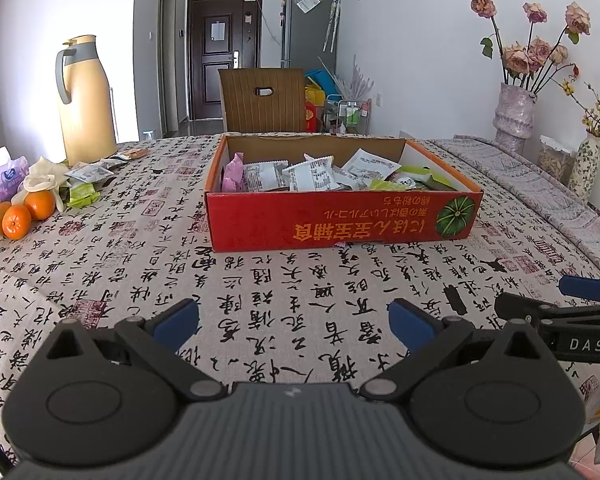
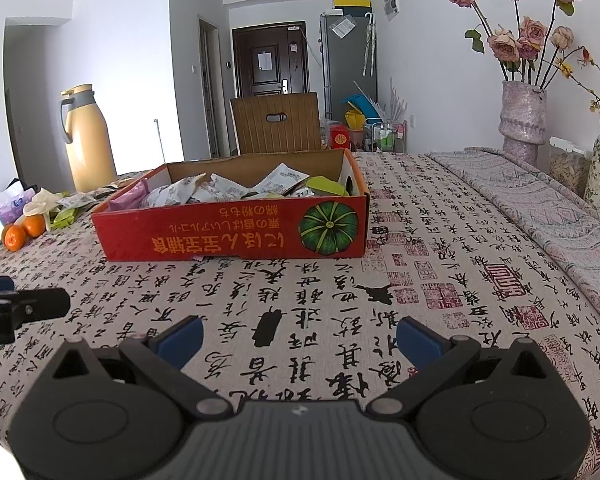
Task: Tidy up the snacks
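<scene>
A red cardboard box (image 1: pixel 340 220) (image 2: pixel 228 236) with a pumpkin picture stands on the table ahead of both grippers. It holds several snack packets: white ones (image 1: pixel 312 176) (image 2: pixel 220 188), a pink one (image 1: pixel 234 174) and green ones (image 1: pixel 416 178) (image 2: pixel 326 186). More loose snack packets (image 1: pixel 92 172) (image 2: pixel 70 204) lie at the far left beside the jug. My left gripper (image 1: pixel 294 322) is open and holds nothing, low over the cloth. My right gripper (image 2: pixel 300 340) is open too, also with nothing in it, and it shows at the right edge of the left wrist view.
A yellow thermos jug (image 1: pixel 86 100) (image 2: pixel 86 140), oranges (image 1: pixel 18 216) (image 2: pixel 22 232) and a tissue pack (image 1: pixel 2 178) stand at the left. Vases with flowers (image 1: pixel 514 116) (image 2: pixel 524 124) line the right wall side. A wooden chair (image 1: pixel 262 100) is behind the table.
</scene>
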Motion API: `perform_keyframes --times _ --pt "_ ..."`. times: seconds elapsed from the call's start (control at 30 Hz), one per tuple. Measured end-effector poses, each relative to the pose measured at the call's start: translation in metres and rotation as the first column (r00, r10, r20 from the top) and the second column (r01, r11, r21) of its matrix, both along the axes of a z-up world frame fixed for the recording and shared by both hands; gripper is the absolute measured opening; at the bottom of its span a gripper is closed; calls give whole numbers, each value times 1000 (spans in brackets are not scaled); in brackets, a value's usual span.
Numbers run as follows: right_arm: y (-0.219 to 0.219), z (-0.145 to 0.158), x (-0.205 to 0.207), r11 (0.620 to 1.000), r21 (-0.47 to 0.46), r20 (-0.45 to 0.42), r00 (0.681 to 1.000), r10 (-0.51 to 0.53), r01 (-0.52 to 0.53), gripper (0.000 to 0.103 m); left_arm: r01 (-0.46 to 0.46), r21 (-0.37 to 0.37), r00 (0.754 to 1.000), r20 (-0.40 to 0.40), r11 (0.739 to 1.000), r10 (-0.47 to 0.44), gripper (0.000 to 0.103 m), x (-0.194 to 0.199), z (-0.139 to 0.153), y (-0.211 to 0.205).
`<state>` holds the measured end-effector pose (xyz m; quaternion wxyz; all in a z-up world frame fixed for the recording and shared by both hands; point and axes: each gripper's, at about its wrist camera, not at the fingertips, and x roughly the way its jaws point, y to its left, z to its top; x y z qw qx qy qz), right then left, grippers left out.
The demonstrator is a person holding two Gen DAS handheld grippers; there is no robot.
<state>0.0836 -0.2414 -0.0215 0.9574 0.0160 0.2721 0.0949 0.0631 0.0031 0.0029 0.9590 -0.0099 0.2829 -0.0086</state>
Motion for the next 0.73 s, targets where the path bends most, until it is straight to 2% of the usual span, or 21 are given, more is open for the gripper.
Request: perform_keyframes --times 0.73 --pt "-1 -6 -1 1000 0 -12 1000 6 -6 103 16 -5 1000 7 1000 -16 103 2 1 0"
